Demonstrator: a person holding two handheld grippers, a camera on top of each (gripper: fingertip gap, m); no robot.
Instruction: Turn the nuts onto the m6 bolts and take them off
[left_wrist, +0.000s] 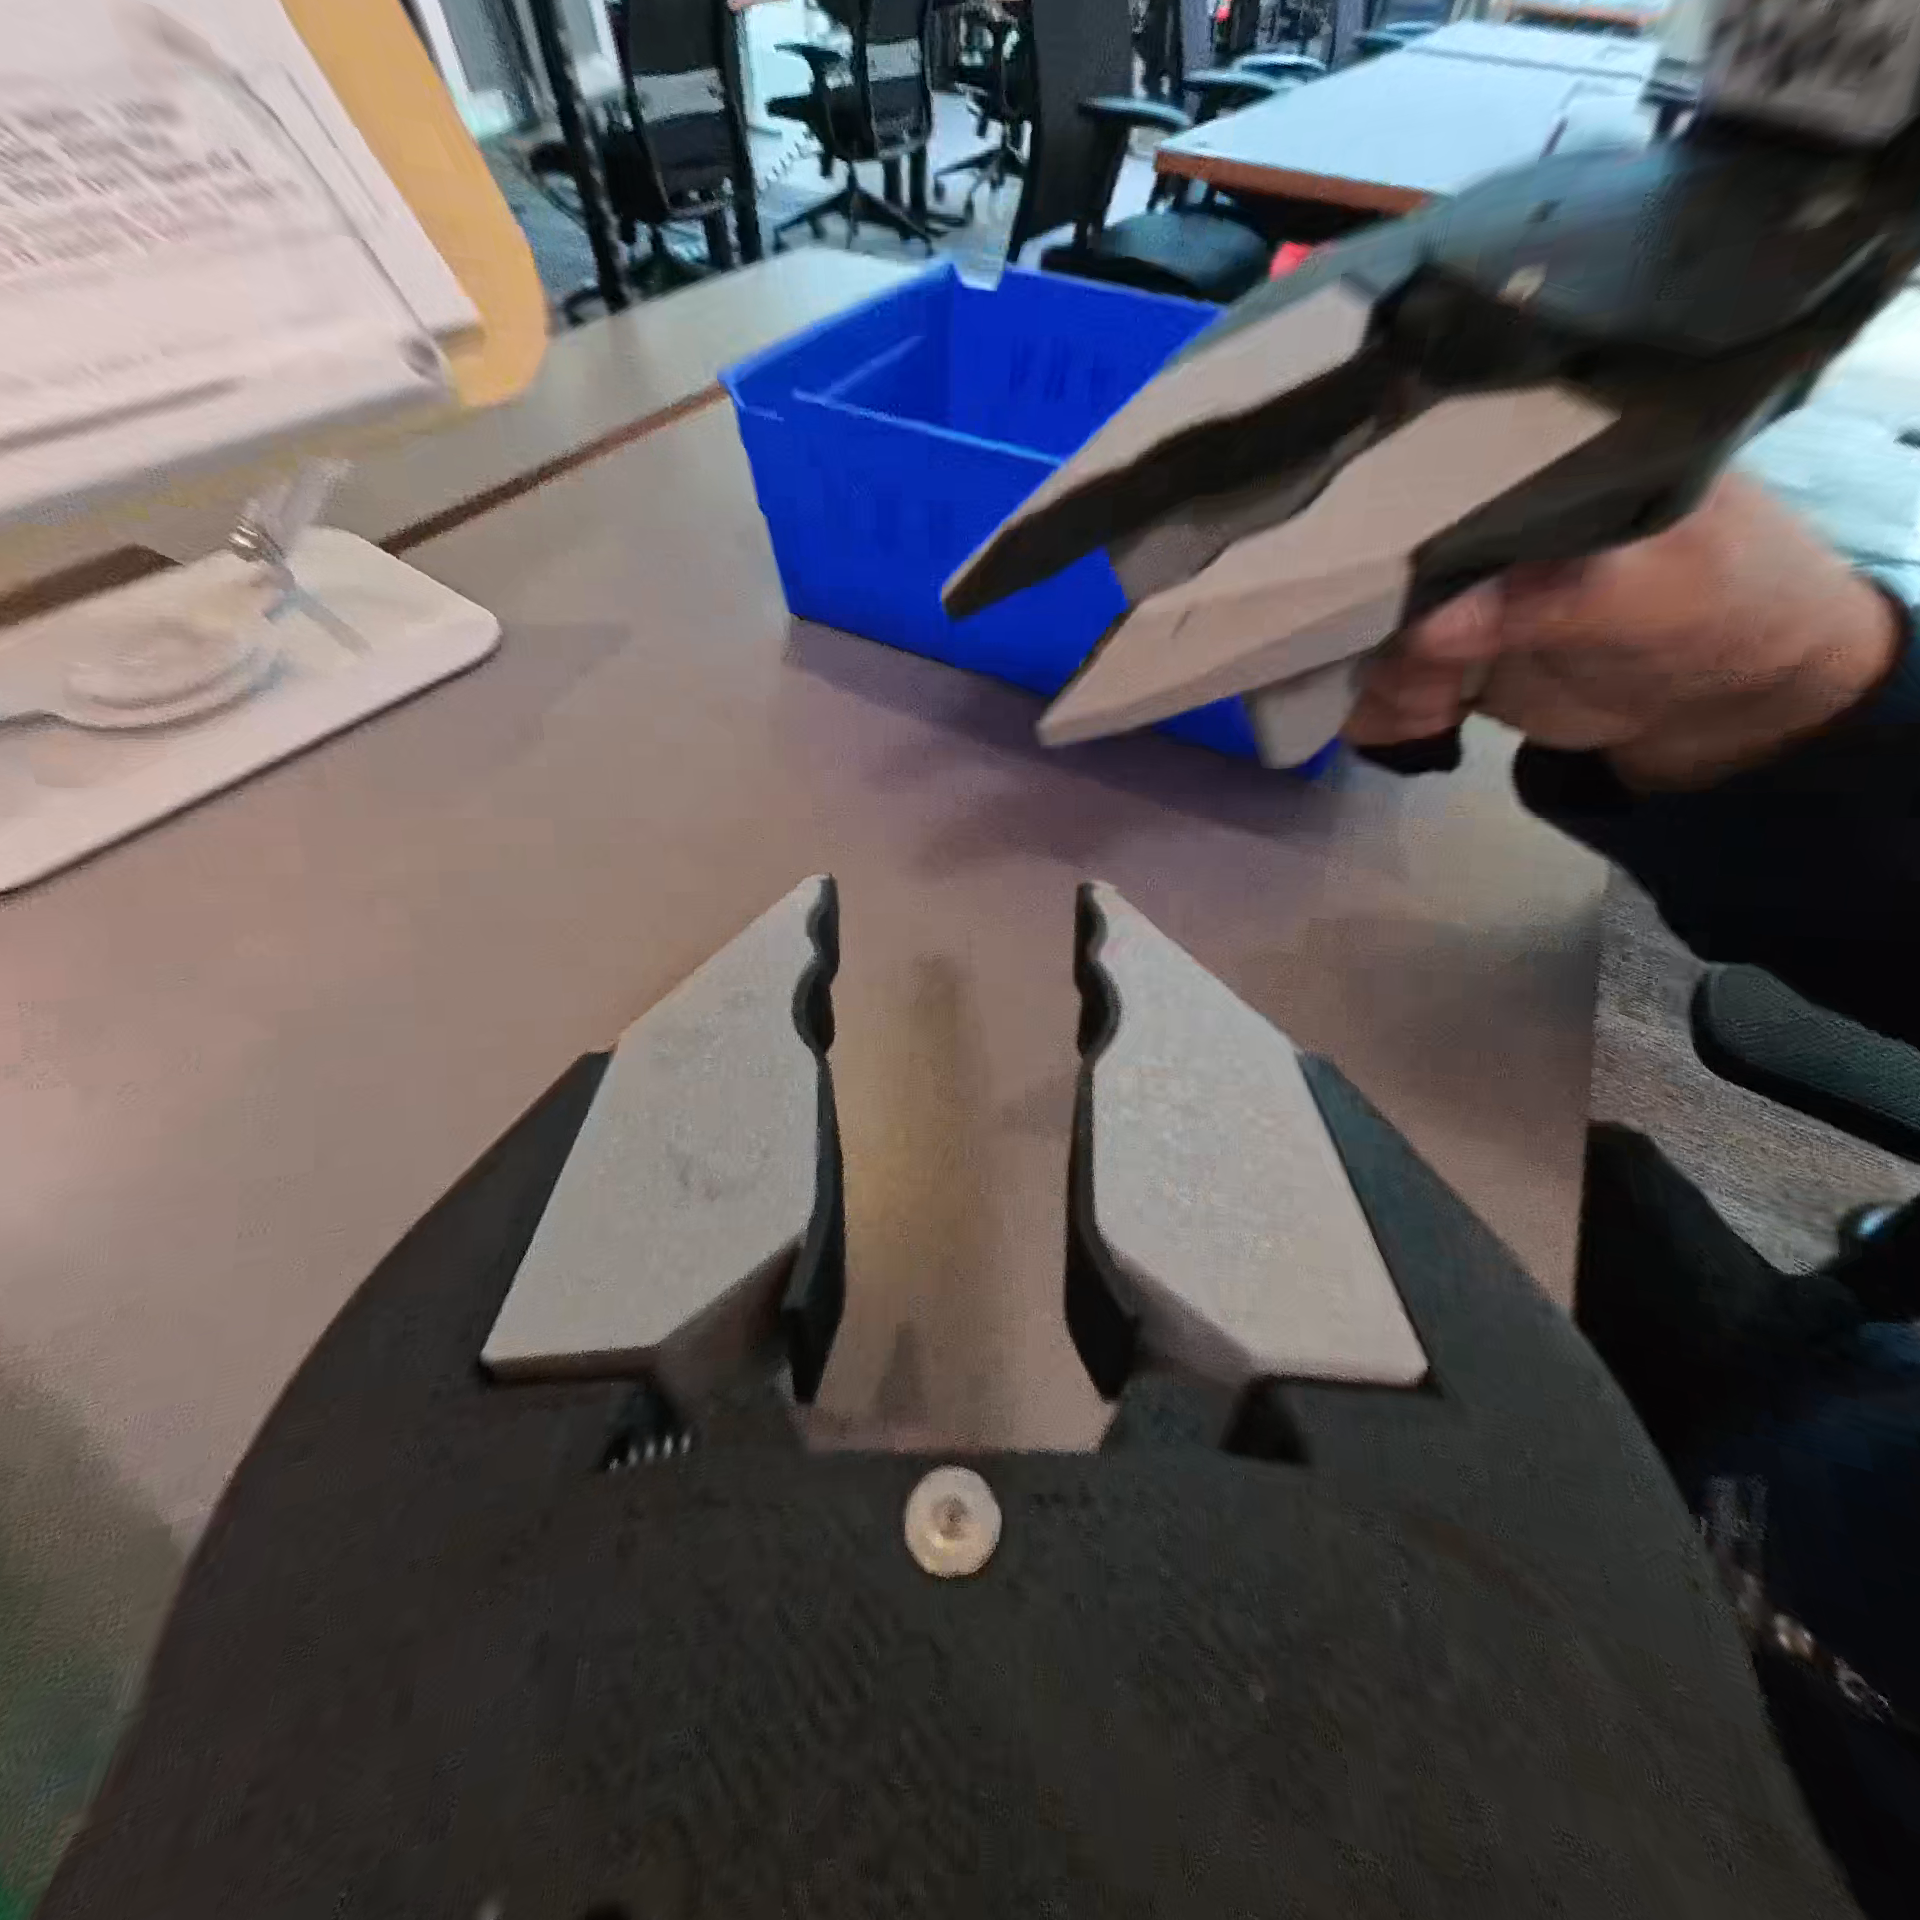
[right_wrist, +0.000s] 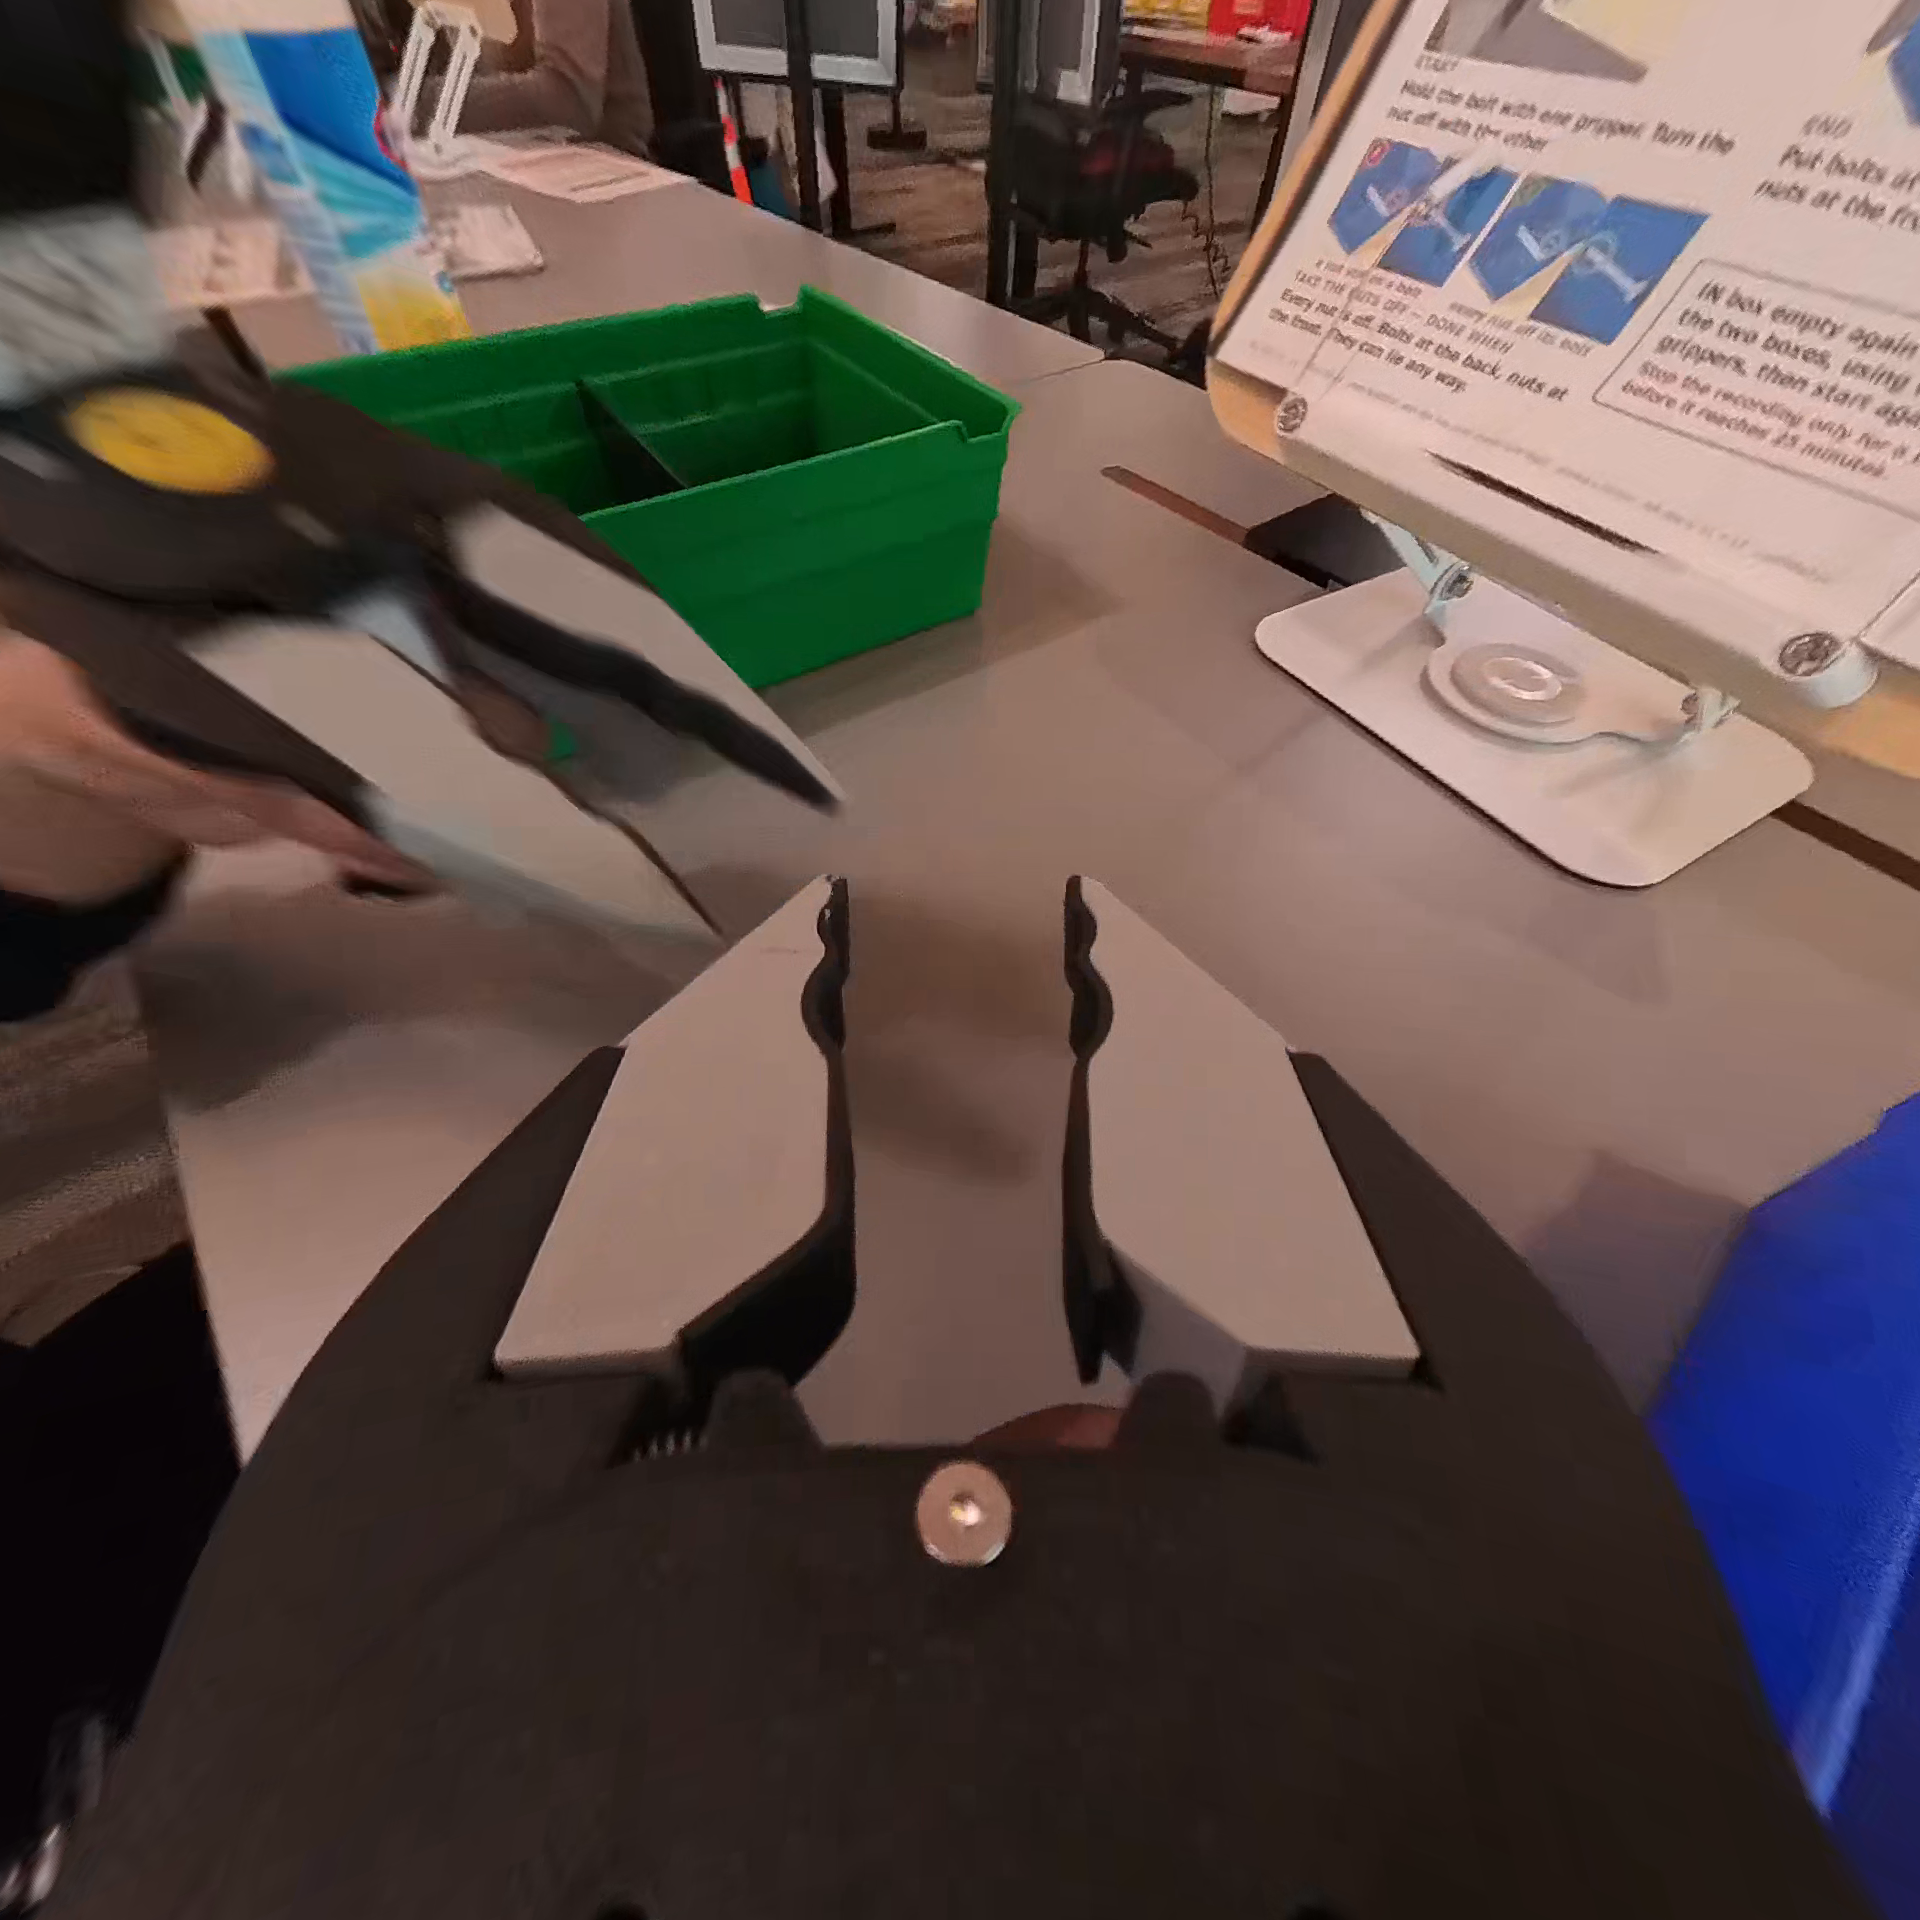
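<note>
Starting leftmost, the green divided bin (right_wrist: 727, 488) sits on the grey table (right_wrist: 1143, 831), its visible compartments showing no bolts or nuts. Right of that bin, the left gripper (left_wrist: 956, 914) hovers over bare tabletop, jaws parted, gripping nothing. The right gripper (right_wrist: 956, 914) is likewise agape and empty-handed. Farther right stands the blue divided bin (left_wrist: 935, 416); its contents cannot be determined.
</note>
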